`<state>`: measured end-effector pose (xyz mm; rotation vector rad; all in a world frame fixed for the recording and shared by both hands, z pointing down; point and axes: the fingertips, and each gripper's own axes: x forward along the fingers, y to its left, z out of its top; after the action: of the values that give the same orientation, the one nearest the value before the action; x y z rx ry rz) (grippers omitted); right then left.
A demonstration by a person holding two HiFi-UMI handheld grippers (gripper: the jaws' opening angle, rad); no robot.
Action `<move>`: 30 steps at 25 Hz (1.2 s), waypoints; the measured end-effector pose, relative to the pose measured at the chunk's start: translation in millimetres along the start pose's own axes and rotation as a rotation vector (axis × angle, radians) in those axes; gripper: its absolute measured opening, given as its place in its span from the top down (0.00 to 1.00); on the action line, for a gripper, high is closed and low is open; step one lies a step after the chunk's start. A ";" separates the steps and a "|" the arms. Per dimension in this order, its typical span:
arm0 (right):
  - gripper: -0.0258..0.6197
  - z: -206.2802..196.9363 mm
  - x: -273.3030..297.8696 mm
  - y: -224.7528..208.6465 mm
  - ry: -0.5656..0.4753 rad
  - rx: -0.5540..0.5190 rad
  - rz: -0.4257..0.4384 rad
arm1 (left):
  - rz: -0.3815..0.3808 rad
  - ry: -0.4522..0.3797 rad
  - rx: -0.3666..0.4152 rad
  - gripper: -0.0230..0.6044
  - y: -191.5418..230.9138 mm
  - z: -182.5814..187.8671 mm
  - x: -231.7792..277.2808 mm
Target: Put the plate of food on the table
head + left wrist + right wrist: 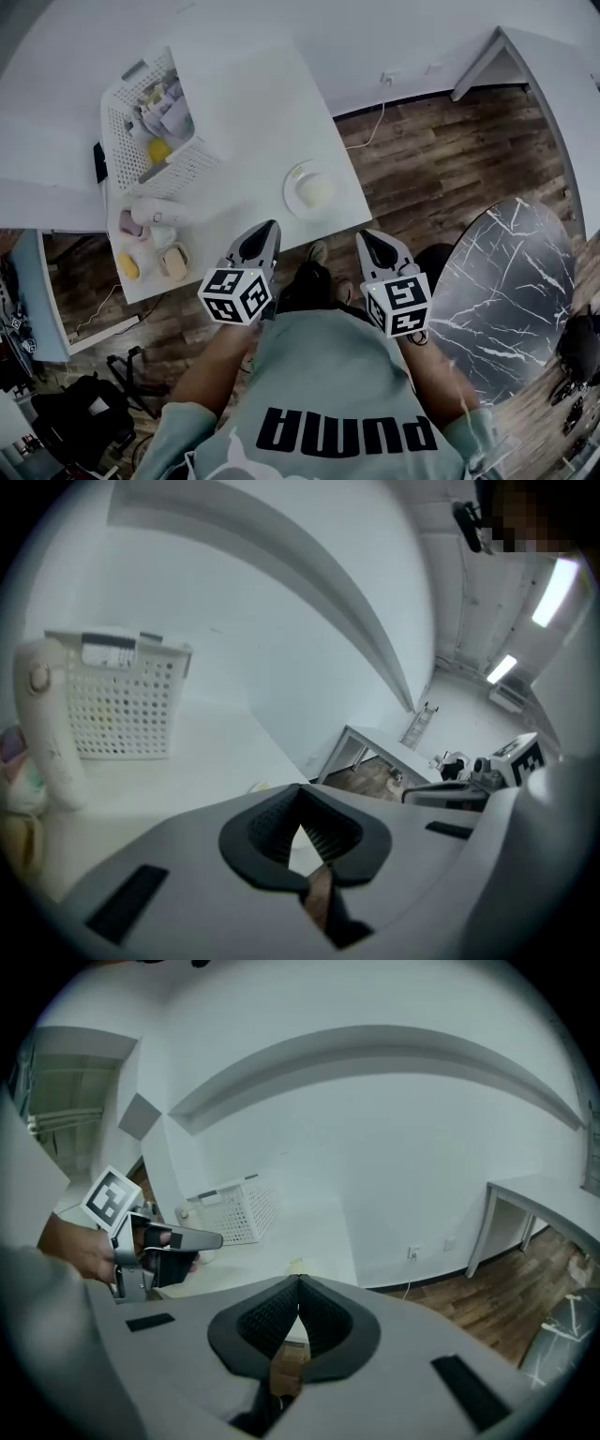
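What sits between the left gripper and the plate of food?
Only bare white tabletop; the head view shows nothing lying between the left gripper and the plate of food.

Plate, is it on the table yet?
Yes. The plate with pale food rests on the white table, near its edge.

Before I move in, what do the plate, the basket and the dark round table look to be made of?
The plate: white with a smooth rim; probably glazed ceramic, perhaps melamine. The basket: white moulded plastic, matte, walls punched with regular holes. The dark round table: black top with white veins and a slight sheen; marble or a marble-look laminate.
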<state>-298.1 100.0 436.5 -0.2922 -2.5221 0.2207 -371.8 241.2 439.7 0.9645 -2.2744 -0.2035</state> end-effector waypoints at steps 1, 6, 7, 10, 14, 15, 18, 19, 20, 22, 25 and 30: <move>0.95 -1.7 7.0 -2.0 0.022 0.017 0.006 | -0.020 0.021 -0.043 0.95 6.8 -1.3 11.0; 0.95 -9.8 48.1 -25.2 0.123 0.094 0.003 | -0.068 0.088 -0.186 0.95 38.7 1.1 58.2; 0.95 -12.7 56.2 -30.1 0.141 0.116 0.001 | -0.069 0.106 -0.199 0.93 44.9 -0.3 65.9; 0.95 -22.3 76.5 -43.3 0.184 0.183 -0.007 | -0.066 0.175 -0.219 0.87 60.6 -8.2 85.3; 0.95 -32.8 95.2 -52.0 0.227 0.249 0.003 | -0.073 0.254 -0.249 0.86 73.0 -18.1 102.7; 0.95 -34.5 99.1 -53.9 0.235 0.263 0.004 | -0.077 0.271 -0.260 0.85 75.5 -20.1 106.4; 0.95 -38.9 109.7 -61.7 0.253 0.310 0.000 | -0.093 0.318 -0.290 0.84 80.6 -25.6 116.9; 0.95 -40.6 112.7 -64.6 0.259 0.328 -0.002 | -0.098 0.330 -0.297 0.83 81.8 -26.9 120.1; 0.95 -42.5 115.4 -67.2 0.264 0.347 -0.002 | -0.102 0.341 -0.304 0.83 83.0 -28.1 122.9; 0.95 -46.0 120.7 -71.1 0.275 0.385 0.000 | -0.108 0.358 -0.316 0.83 85.5 -30.2 127.2; 0.95 -49.8 127.2 -76.2 0.285 0.426 0.000 | -0.125 0.384 -0.325 0.83 85.7 -33.8 132.3; 0.95 -53.8 133.3 -76.9 0.297 0.477 0.013 | -0.143 0.412 -0.342 0.83 85.5 -38.5 137.9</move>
<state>-387.0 65.2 568.6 -0.1365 -2.0971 0.7139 -469.6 211.5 571.6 0.8911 -1.7292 -0.4008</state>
